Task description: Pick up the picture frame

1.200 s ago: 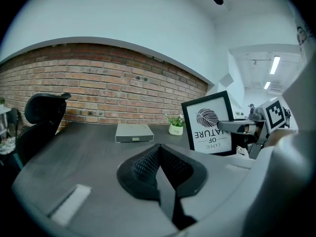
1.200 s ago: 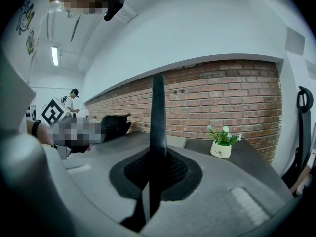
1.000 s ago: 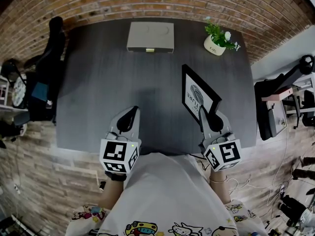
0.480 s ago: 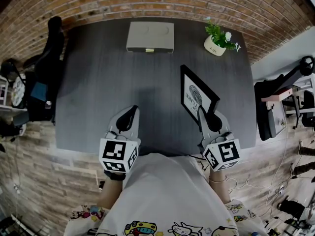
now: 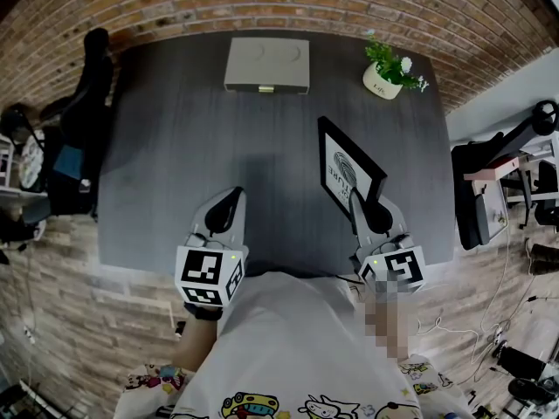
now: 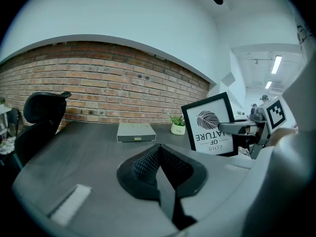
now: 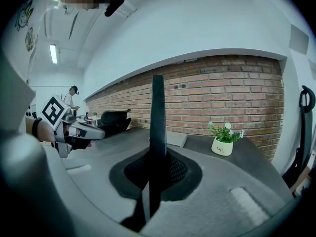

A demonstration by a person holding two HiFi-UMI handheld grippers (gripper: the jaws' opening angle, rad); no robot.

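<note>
Because the picture frame [image 5: 349,171] is thin and flat, I have it pinched by one edge in my right gripper [image 5: 362,201], whose jaws are closed tight on its black border. In the right gripper view that border rises as a narrow dark strip straight up from between them. Held this way, the frame stands upright over the right part of the tabletop [image 5: 175,164], with its face turned toward my left side. I cannot tell whether its lower edge rests on the surface or hangs just clear. The black border surrounds a white print with a dark leaf and a few lines of lettering under it.

My left gripper [image 5: 229,203] has its jaws closed together on nothing. It sits low near the front edge, well apart from the frame, since I judge one grip is enough for something this light.

A flat grey box [image 5: 266,64] and a small potted plant [image 5: 383,75] sit at the far edge by the brick wall [image 5: 279,3].
</note>
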